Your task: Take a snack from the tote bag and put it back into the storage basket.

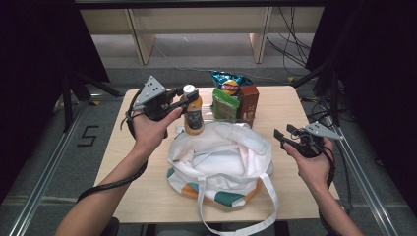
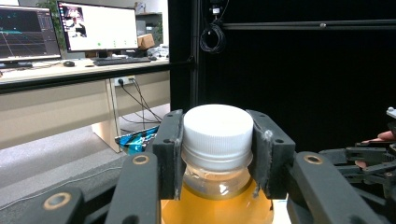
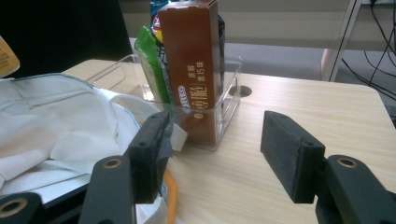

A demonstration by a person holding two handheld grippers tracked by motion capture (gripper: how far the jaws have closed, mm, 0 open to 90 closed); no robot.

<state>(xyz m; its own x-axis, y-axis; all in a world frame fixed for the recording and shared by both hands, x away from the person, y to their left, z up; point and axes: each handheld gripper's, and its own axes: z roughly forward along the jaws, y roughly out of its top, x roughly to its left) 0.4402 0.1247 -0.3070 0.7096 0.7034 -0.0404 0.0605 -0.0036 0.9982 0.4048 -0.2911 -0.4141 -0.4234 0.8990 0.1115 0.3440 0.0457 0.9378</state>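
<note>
L tool (image 1: 183,101) is clamped on the white cap of the juice bottle (image 1: 193,115), which hangs upright just behind the tote bag (image 1: 221,162), above the tabletop (image 1: 290,110). R tool (image 1: 286,137) waits right of the bag, jaws wide, nothing btwn them. Step, I'd say: packing the bottle into the bag. Next: bring it over the bag's mouth, lower, then release. Snack bin (image 3: 205,121) sits behind the bag.

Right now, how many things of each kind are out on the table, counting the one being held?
Bottles of orange drink: 1
Snack bags, blue and green: 2
Brown boxes: 1
Clear bins: 1
Cloth tote bags: 1
Total: 6
</note>
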